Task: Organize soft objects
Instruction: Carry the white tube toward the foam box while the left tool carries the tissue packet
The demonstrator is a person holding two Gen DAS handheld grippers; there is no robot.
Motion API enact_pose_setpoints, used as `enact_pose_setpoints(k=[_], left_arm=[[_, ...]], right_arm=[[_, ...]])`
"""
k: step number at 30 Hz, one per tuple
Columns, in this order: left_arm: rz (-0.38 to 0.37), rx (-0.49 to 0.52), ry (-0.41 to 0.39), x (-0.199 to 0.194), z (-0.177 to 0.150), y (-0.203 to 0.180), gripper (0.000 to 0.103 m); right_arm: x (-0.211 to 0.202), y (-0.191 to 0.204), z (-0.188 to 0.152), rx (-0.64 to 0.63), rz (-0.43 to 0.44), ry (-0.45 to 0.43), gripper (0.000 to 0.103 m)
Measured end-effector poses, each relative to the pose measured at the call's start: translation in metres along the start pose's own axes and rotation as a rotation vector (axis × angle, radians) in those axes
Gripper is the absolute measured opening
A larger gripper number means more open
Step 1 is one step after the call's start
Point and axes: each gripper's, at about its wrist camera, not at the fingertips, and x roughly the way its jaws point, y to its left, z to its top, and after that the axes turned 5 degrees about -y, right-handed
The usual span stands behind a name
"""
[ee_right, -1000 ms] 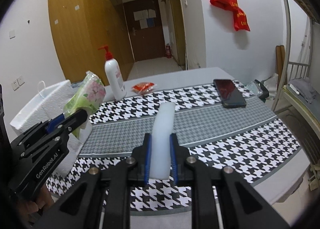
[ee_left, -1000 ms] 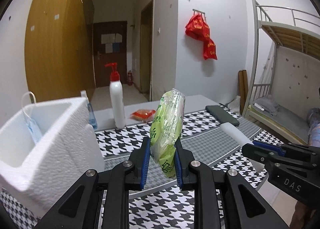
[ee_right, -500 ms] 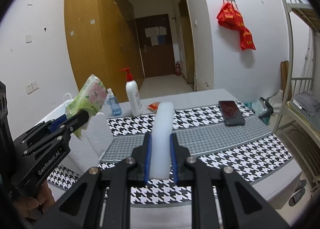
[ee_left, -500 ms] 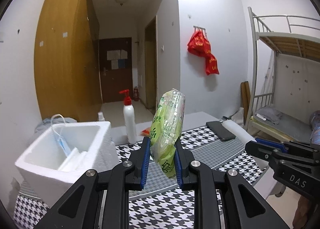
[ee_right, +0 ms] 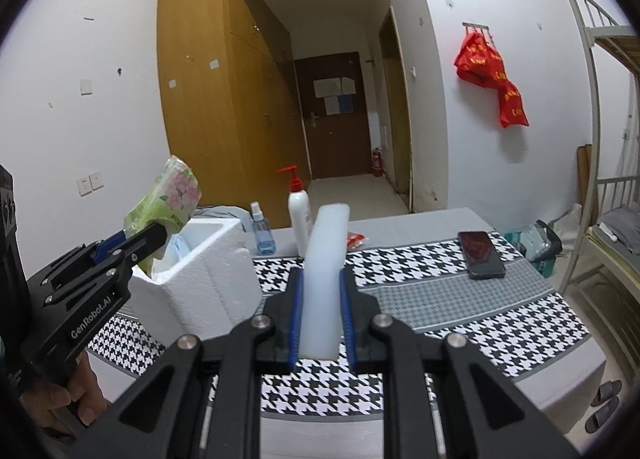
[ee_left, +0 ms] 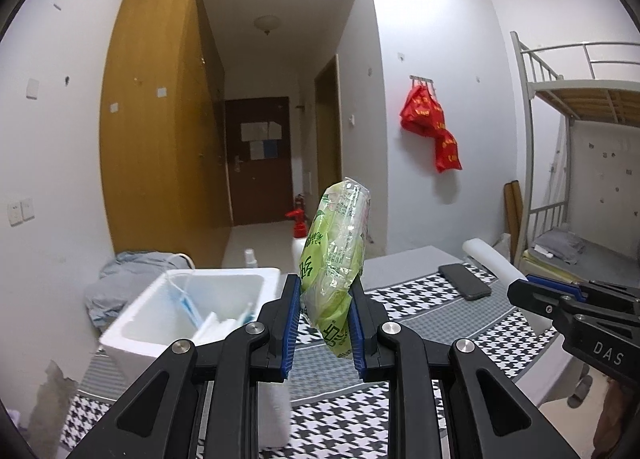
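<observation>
My left gripper (ee_left: 323,325) is shut on a green tissue pack (ee_left: 335,259), held upright in the air above the table. The same tissue pack (ee_right: 166,195) shows in the right wrist view just over the white foam box (ee_right: 200,275), with the left gripper (ee_right: 132,243) under it. My right gripper (ee_right: 319,319) is shut on a white foam strip (ee_right: 324,283) that stands up between its pads. In the left wrist view the foam strip (ee_left: 490,259) pokes out beyond the right gripper (ee_left: 532,291). The foam box (ee_left: 192,311) holds a face mask (ee_left: 186,299) and white pieces.
A houndstooth cloth (ee_right: 460,311) covers the table. On it stand a white pump bottle (ee_right: 299,215), a blue spray bottle (ee_right: 262,235), a red packet (ee_right: 356,239) and a black phone (ee_right: 480,255). A bunk bed (ee_left: 580,179) stands to the right. A hand (ee_right: 68,403) holds the left gripper.
Both grippers have risen and pulled back from the table, each still gripping its item. The foam box now shows from above, its inside visible.
</observation>
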Motion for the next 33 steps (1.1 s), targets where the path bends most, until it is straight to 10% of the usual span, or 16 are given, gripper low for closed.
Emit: enact_pose_setpoints(k=[33], left_arm=[[0.189, -0.029, -0.033, -0.028, 0.006, 0.070, 0.024]], right_arm=[[0.027, 0.058, 0.018, -0.075, 0.181, -0.034, 0.021]])
